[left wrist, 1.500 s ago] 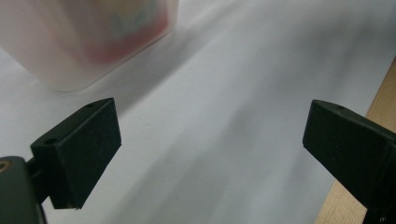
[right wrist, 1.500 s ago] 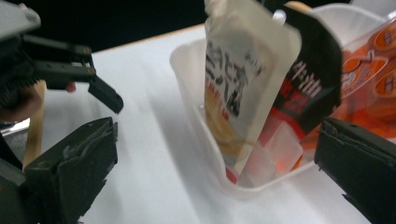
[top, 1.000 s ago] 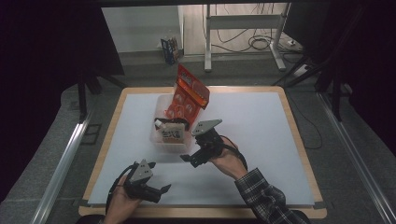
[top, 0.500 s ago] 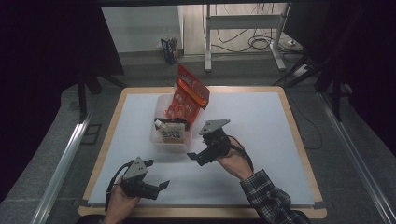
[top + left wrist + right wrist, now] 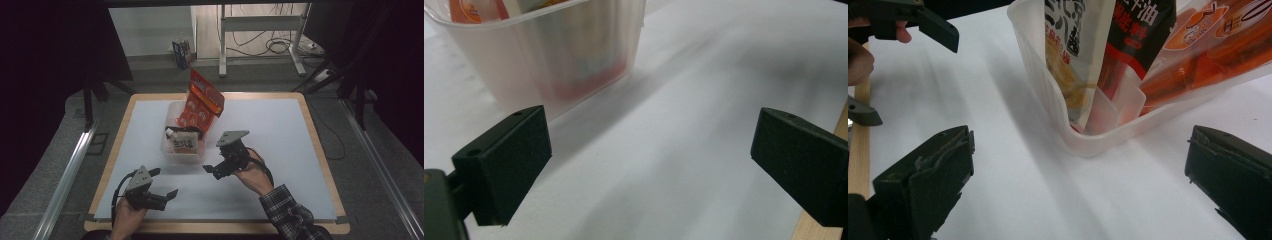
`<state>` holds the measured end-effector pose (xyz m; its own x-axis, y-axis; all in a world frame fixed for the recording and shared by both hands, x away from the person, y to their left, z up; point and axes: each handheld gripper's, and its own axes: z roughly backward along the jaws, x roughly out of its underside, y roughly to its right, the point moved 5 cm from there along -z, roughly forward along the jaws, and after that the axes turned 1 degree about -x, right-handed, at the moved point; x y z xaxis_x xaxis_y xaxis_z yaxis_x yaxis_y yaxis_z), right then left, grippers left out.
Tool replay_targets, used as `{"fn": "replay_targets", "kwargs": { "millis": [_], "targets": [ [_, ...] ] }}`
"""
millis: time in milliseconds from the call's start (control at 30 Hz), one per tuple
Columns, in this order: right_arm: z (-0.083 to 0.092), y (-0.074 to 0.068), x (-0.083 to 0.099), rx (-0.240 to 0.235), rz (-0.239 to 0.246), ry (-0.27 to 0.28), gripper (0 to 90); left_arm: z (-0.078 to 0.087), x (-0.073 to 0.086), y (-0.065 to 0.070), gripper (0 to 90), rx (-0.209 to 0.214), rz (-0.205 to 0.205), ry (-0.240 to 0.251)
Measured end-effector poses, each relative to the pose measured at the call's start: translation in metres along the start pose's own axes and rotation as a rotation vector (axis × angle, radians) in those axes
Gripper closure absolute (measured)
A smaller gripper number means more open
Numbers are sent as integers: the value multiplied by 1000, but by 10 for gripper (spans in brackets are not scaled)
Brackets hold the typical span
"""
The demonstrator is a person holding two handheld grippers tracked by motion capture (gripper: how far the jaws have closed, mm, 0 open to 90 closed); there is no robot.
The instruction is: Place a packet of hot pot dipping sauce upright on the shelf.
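The high view looks forward and down from above the person's side. Each gripper view rides low and close, looking along its own jaws, spread wide, across the white surface [image 5: 280, 130]. All three share the translucent bin [image 5: 172, 150], ahead of both jaw pairs.
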<state>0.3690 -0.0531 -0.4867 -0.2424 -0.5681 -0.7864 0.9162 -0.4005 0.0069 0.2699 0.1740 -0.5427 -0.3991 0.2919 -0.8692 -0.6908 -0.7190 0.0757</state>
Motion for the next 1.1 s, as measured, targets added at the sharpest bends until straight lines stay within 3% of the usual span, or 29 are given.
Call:
{"fn": "replay_targets", "kwargs": {
  "millis": [367,800,1100],
  "targets": [
    [4,-5,4,4,18,10,0,2,-1,-2,28,18,35,13],
    [12,-4,11,16,7,22,0,-1,0,3,23,19,-9,-9],
    [15,-4,18,24,1,16,0,-1,0,4,20,9,-17,-17]
  ]
}}
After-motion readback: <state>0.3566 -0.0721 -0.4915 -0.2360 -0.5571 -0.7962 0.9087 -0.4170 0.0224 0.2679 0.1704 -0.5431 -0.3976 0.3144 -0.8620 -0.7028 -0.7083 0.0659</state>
